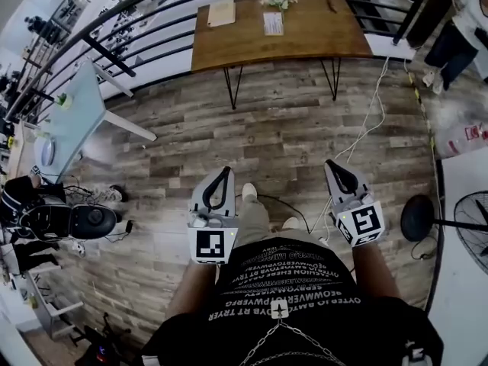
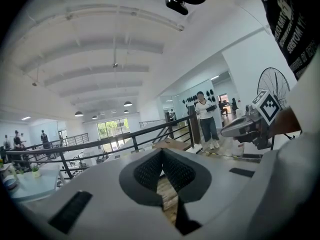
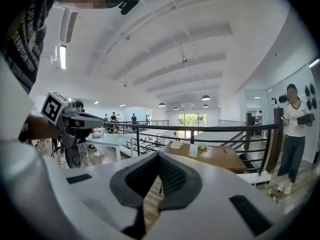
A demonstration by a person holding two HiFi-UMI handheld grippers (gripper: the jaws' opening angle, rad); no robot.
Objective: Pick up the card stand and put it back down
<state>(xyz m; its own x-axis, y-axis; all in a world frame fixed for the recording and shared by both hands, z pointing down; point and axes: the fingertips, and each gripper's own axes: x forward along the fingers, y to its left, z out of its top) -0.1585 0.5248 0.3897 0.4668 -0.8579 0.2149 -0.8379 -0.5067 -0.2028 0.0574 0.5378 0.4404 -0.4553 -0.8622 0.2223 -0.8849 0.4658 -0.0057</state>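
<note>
The card stand (image 1: 273,23) is a small white upright card on the far wooden table (image 1: 305,33); in the right gripper view the card stand (image 3: 193,150) shows small on the table (image 3: 222,156), well beyond the jaws. I stand on the plank floor, some way short of the table. My left gripper (image 1: 226,171) and right gripper (image 1: 333,164) are held side by side at waist height and point toward it. Both are shut with nothing between the jaws. The left gripper (image 2: 161,151) and right gripper (image 3: 158,155) each show their pads meeting at the tip.
A black railing (image 1: 114,56) curves behind the table. Flowers (image 1: 279,0) and a flat tan box (image 1: 222,12) also sit on it. A pale blue table (image 1: 72,120) stands at left, a floor fan (image 1: 467,227) at right, a white cable (image 1: 366,132) on the floor. A person (image 3: 295,134) stands near the railing.
</note>
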